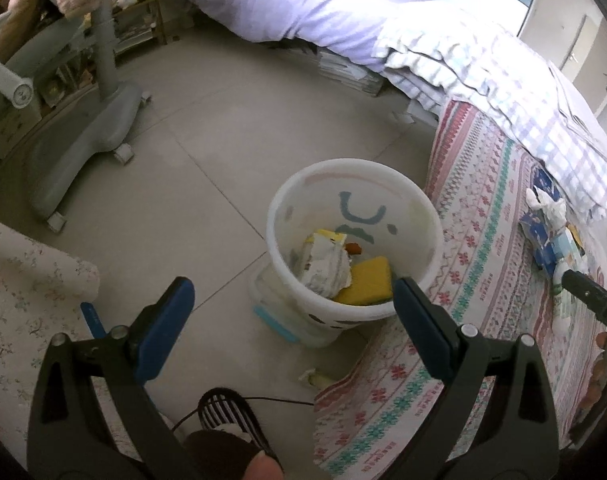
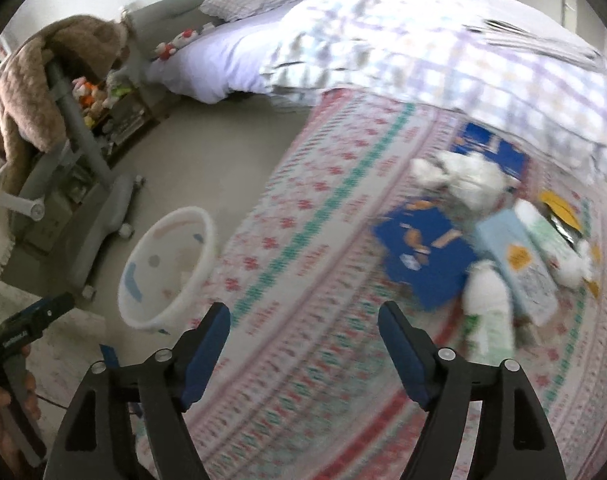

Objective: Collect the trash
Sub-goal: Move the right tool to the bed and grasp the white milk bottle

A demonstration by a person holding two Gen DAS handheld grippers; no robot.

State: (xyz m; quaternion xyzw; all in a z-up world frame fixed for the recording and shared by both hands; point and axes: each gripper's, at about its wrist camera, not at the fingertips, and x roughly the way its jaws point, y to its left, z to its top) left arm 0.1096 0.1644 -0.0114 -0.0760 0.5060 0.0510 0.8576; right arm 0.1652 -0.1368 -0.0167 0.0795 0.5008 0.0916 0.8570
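A white plastic bin [image 1: 353,208] stands on the floor beside the bed, holding crumpled paper [image 1: 327,266] and a yellow sponge [image 1: 367,282]. My left gripper [image 1: 291,298] hovers over its near rim, open, with nothing between its blue pads. In the right wrist view the bin [image 2: 167,270] sits at the lower left. My right gripper [image 2: 303,322] is open and empty above the patterned bedspread [image 2: 303,248]. Ahead and to its right lies a heap of trash: white tissues [image 2: 469,180], a blue packet [image 2: 427,254], a pale carton [image 2: 519,266] and a white bottle [image 2: 489,314].
A grey wheeled chair base [image 1: 83,136] stands on the tiled floor left of the bin. A checked quilt [image 2: 443,64] lies behind the trash. A clear box with a blue clip [image 1: 279,314] sits under the bin. A slippered foot [image 1: 227,420] is near the bottom.
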